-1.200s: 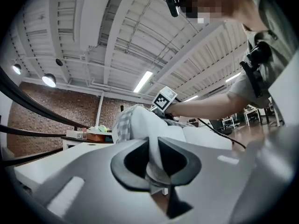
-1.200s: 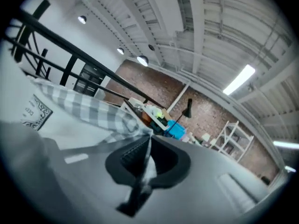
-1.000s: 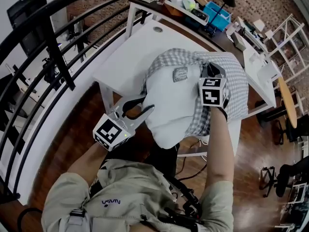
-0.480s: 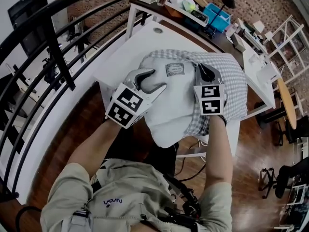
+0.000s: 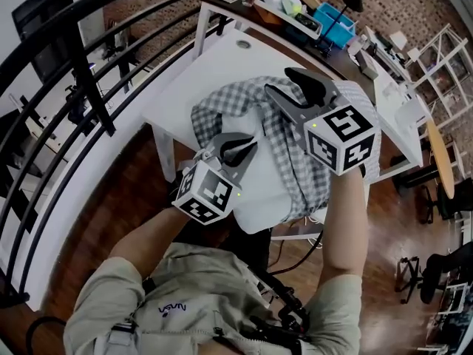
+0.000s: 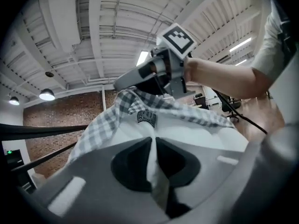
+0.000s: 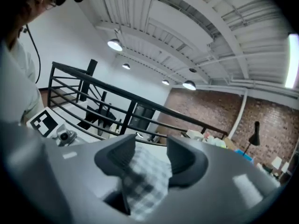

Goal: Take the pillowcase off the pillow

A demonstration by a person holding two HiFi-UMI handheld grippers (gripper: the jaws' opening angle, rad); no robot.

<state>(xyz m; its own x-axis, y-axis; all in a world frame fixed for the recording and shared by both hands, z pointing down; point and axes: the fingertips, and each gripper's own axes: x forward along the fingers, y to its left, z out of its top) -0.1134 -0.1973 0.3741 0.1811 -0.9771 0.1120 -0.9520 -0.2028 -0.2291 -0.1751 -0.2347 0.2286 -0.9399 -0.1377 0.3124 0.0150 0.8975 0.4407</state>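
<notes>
left gripper – jaws have just been closing and now sit pinched together on a fold of the white pillow, at its bare near end. cloth is squeezed flat between the pads.

right gripper – jaws have just been opening and stand wide apart. it's raised over the far side of the pillow. a blurred bit of the checked pillowcase sits in the gap between the pads, not clamped.

pillow lies on the white table, its near end hanging off the edge toward the person. pillowcase is partly off: bunched over the far half and down the right side, near half bare. small label shows on the pillow just below the checked edge. black railing curves past the table on the left.
</notes>
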